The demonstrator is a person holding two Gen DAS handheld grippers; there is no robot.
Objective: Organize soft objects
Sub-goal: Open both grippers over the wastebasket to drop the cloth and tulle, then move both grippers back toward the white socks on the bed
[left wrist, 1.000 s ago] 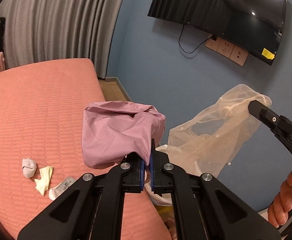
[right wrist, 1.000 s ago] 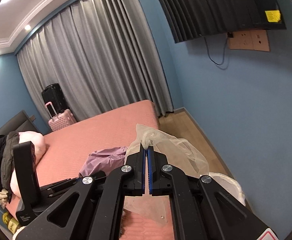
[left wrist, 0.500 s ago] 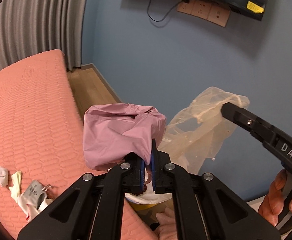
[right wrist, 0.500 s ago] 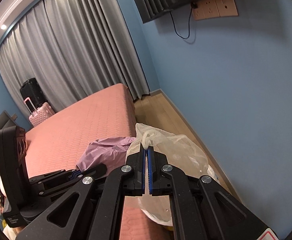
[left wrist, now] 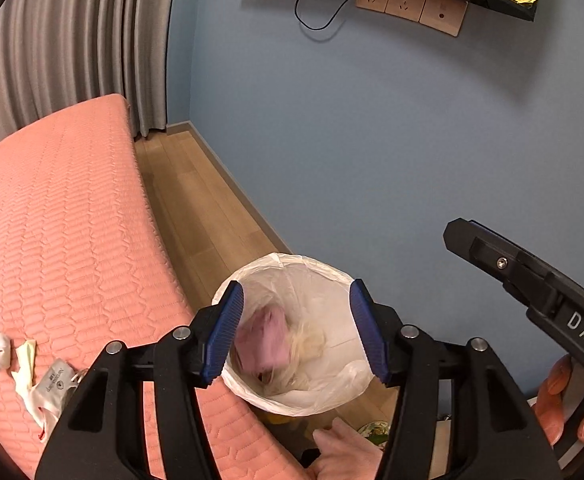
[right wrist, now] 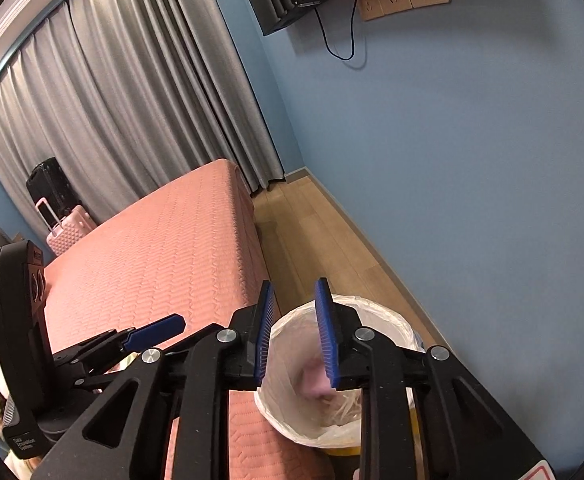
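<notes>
A bin with a white liner [left wrist: 288,259] stands on the floor at the bed's corner. A pink cloth [left wrist: 263,340], blurred, and a pale see-through bag [left wrist: 309,345] are loose inside it. My left gripper [left wrist: 297,332] hovers over the bin, its jaws opening and the blue pads wide apart with nothing pressed between them. In the right wrist view my right gripper [right wrist: 294,332] is also above the bin [right wrist: 375,307], jaws opening to a narrower gap that holds nothing. The pink cloth [right wrist: 311,385] shows below it.
A salmon quilted bed [left wrist: 52,220] fills the left, with small white and yellow cloth pieces [left wrist: 26,360] near its edge. A strip of wood floor [left wrist: 196,200] runs between bed and blue wall. Pink and black suitcases [right wrist: 68,228] stand by the grey curtain. A hand [left wrist: 571,404] grips the right tool.
Both grippers came down over the bin and went from shut to open. The pink cloth left the left one, the see-through bag left the right one, and both fell into the bin.
</notes>
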